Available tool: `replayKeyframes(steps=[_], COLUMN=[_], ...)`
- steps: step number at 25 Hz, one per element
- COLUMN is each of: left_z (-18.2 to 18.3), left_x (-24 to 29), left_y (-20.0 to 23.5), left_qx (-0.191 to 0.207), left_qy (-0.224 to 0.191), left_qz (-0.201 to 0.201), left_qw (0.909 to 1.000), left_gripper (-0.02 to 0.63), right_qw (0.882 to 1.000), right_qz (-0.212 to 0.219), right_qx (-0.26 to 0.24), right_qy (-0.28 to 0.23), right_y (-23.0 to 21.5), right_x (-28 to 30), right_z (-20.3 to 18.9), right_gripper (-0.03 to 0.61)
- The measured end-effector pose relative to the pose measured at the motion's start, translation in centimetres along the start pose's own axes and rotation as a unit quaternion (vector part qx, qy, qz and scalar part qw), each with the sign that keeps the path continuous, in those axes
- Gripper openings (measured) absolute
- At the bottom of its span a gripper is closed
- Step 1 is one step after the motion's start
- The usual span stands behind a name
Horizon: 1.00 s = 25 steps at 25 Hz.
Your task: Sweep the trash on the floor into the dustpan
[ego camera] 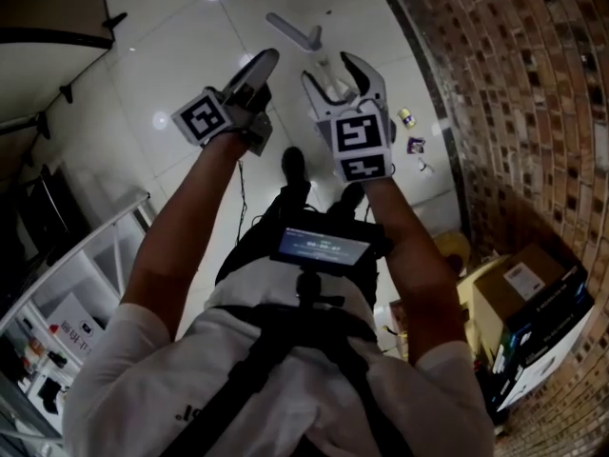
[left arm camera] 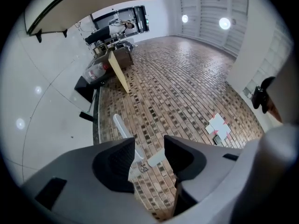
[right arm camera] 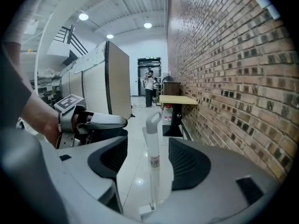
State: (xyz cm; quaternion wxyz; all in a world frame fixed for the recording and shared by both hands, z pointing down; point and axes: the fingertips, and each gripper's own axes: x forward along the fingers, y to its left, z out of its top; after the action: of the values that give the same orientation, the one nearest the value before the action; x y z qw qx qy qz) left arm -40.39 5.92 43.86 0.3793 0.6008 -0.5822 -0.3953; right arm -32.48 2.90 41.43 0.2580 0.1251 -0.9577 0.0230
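A white long handle (right arm camera: 153, 143) with a loop at its top stands upright on the glossy white floor, between the jaws of my right gripper (right arm camera: 147, 143). The jaws are open, with gaps on both sides of the handle. From the head view the right gripper (ego camera: 333, 72) points at a white piece (ego camera: 329, 76), and a white bar (ego camera: 295, 30) lies beyond it. My left gripper (ego camera: 259, 65) is beside it, open and empty. In the left gripper view its jaws (left arm camera: 148, 146) frame the white handle (left arm camera: 122, 127). Small trash, a yellow-capped bottle (ego camera: 407, 117) and a wrapper (ego camera: 416, 145), lies by the brick wall.
A brick wall (ego camera: 514, 84) runs along the right. Cardboard boxes (ego camera: 523, 293) are stacked at its foot near me. A white shelf unit (ego camera: 86, 274) is at my left. Farther down the aisle stand a wooden-topped table (right arm camera: 177, 100) and a person (right arm camera: 149, 85).
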Motion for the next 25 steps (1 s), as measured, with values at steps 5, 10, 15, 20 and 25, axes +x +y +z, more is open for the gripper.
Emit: replayKeyframes(steps=[5,10,15,20,25], left_z=[1.5,1.9,1.5,1.2,0.5], left_x=[1.8,3.1,5.4,7.7,10.7], left_y=[1.6,3.9,4.8,6.0,6.3], left_qx=[-0.018,-0.017,-0.048,-0.051,-0.064], left_qy=[0.01,0.029,0.035,0.046,0.063], left_qz=[-0.001,0.013,-0.017,-0.022,-0.041], left_qw=[0.9998,0.9994,0.9981,0.9974,0.9951], left_gripper=[0.225,0.259,0.268,0.268,0.268], right_qw=[0.999,0.999,0.997,0.995,0.988], right_qz=[-0.032,-0.052,-0.064,-0.097,-0.13], right_qx=[-0.01,0.012,0.036,-0.03,-0.047], right_qy=[0.0,-0.002,-0.003,0.021,0.074], right_y=[-0.1,-1.0,-2.5,-4.0,-7.5], right_x=[4.3,6.9,7.9,6.5,4.7], right_z=[1.3,1.9,2.0,1.3,-1.7], right_gripper=[0.285,0.285,0.284,0.114,0.034])
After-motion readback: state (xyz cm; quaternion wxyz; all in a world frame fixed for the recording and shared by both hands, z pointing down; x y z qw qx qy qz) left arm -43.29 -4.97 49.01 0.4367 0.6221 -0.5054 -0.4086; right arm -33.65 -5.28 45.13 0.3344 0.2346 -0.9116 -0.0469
